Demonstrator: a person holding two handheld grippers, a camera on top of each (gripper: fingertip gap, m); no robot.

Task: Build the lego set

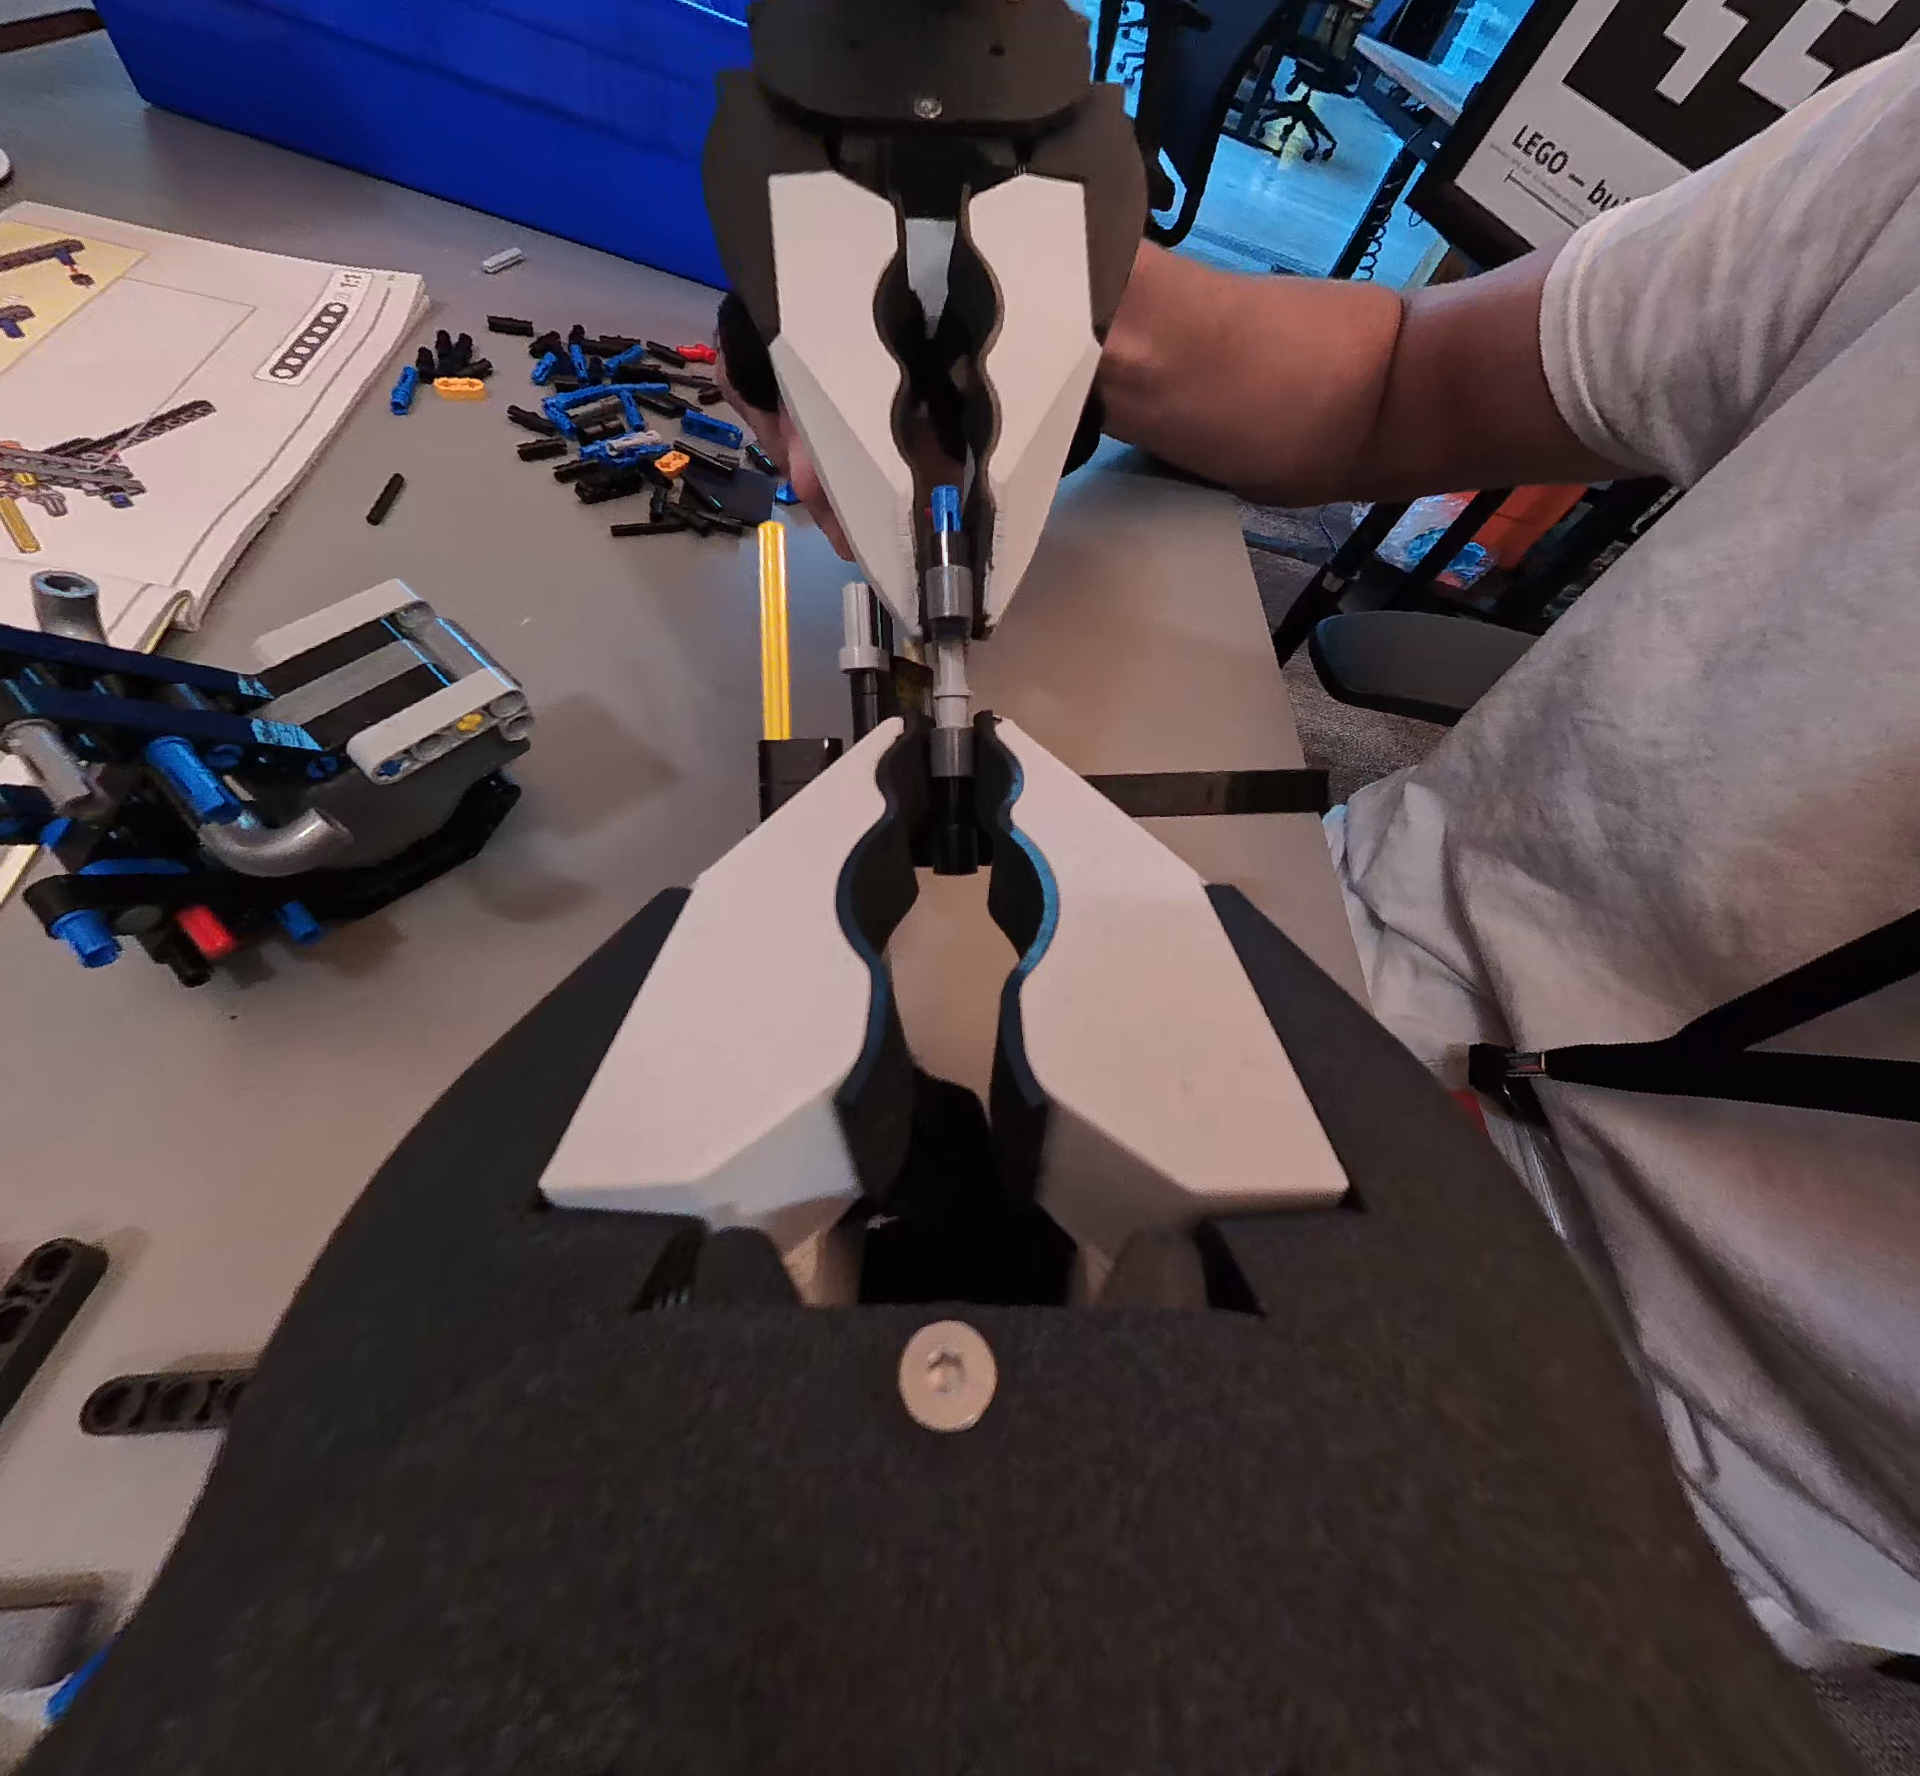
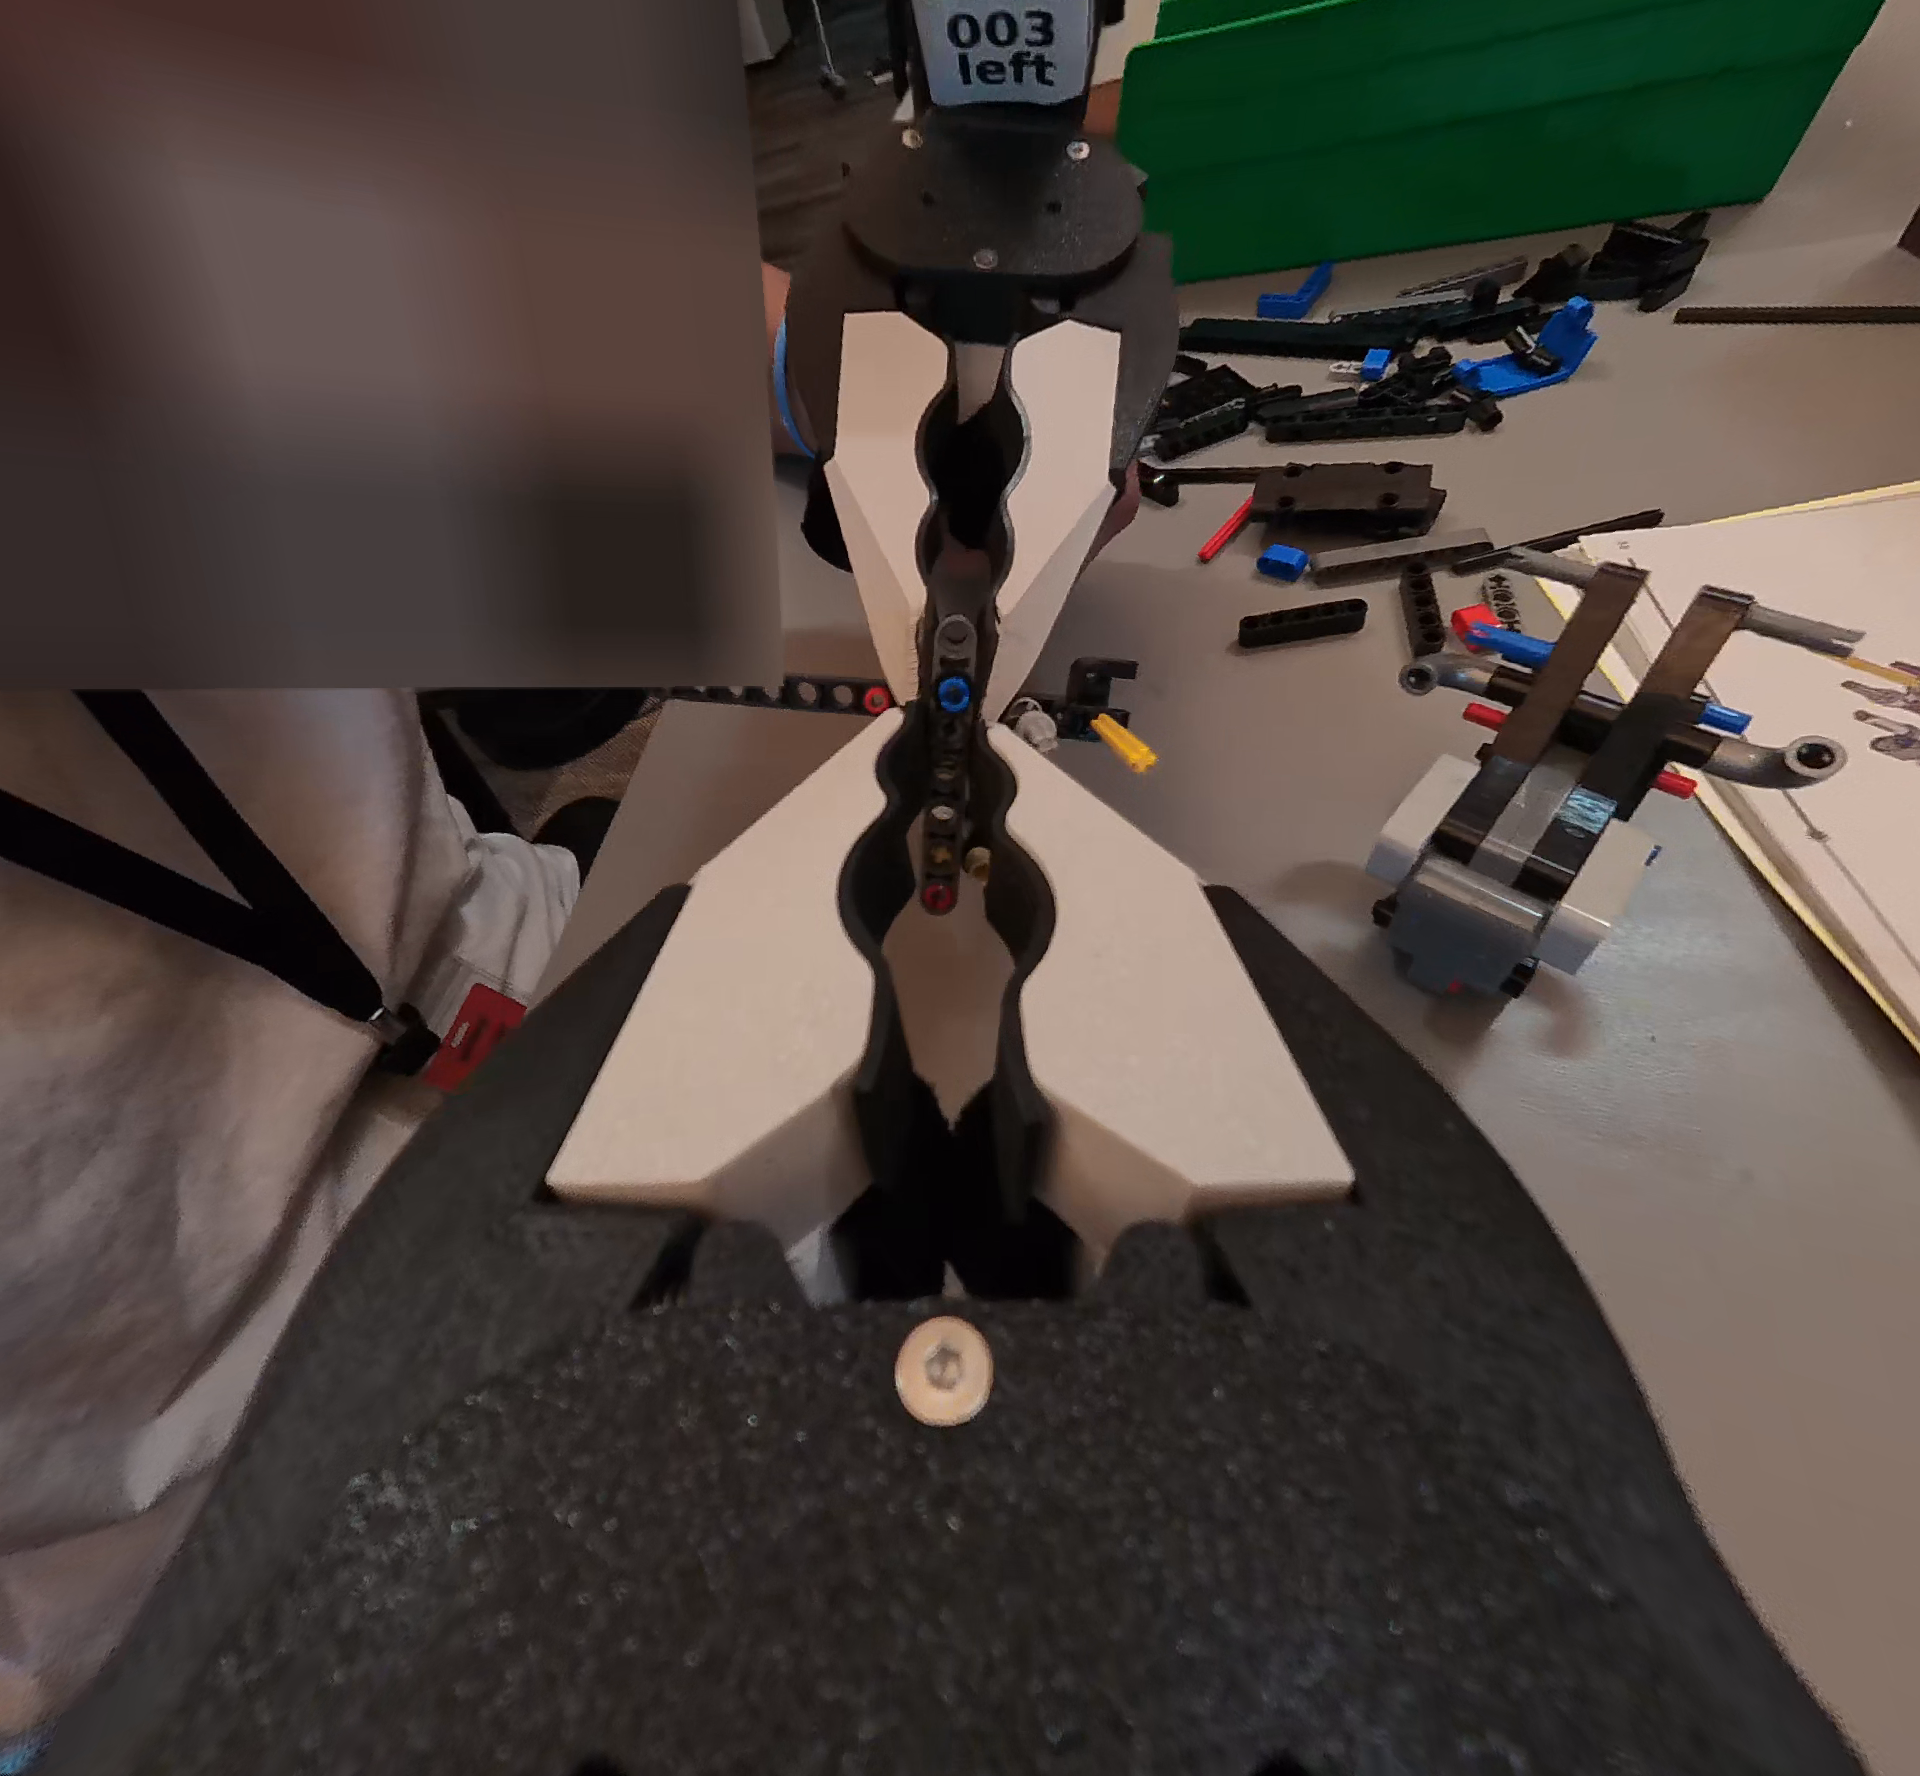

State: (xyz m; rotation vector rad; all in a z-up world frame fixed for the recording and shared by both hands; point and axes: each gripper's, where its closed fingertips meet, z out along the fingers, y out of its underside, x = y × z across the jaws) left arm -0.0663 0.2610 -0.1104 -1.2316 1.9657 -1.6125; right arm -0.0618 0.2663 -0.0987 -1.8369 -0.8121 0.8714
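Two grippers meet tip to tip above a grey surface (image 1: 623,853). Left wrist view: the left gripper (image 1: 948,770) has its jaws clamped on a black, grey and blue lego piece (image 1: 948,687), with the right gripper (image 1: 951,604) clamped on its far end. A partly built model (image 1: 260,750) sits left. Right wrist view: the right gripper (image 2: 951,739) grips a black holed beam (image 2: 948,791) facing the left gripper (image 2: 954,646); loose parts (image 2: 1351,407) lie right

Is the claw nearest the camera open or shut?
Shut. In the left wrist view, the left claw pinches a small lego piece; the right claw grips its other end.
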